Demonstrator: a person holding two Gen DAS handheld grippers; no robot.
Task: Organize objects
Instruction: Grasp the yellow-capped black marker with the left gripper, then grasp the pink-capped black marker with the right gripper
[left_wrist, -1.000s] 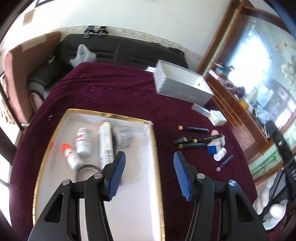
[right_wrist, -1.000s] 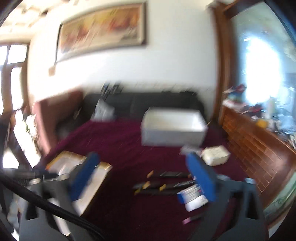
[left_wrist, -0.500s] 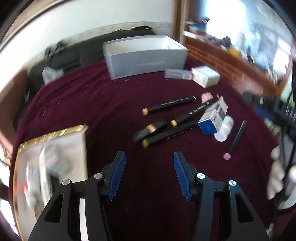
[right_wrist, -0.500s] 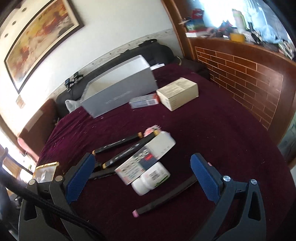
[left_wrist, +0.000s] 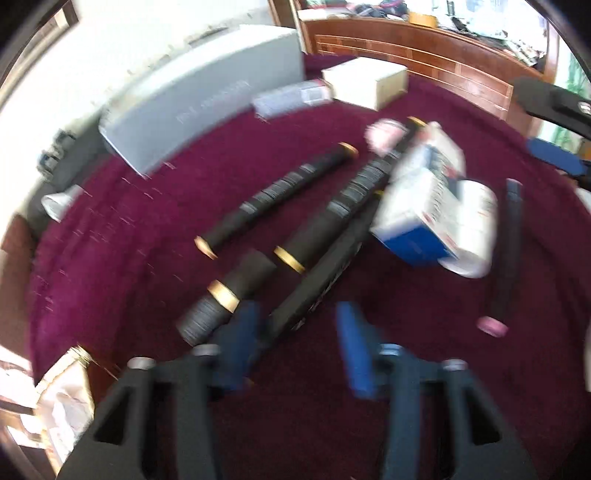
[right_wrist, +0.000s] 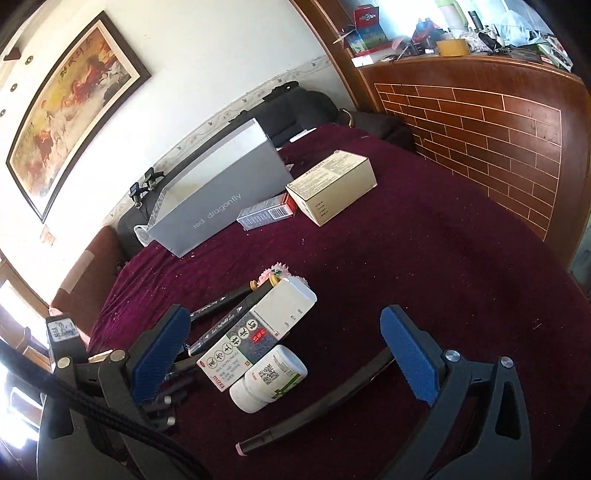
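A framed painting (right_wrist: 70, 110) hangs at ten o'clock; a black sofa (right_wrist: 295, 107) sits at twelve, a brick-patterned wood panel (right_wrist: 480, 140) at two.

Black markers (left_wrist: 280, 192), a blue-and-white box (right_wrist: 255, 332) and a white bottle (right_wrist: 269, 376) crowd the middle of the maroon surface (right_wrist: 461, 258). A grey box (right_wrist: 218, 192) and a tan carton (right_wrist: 332, 186) block the far side. Toward the brick-pattern wall (right_wrist: 480, 140), the cloth lies open.
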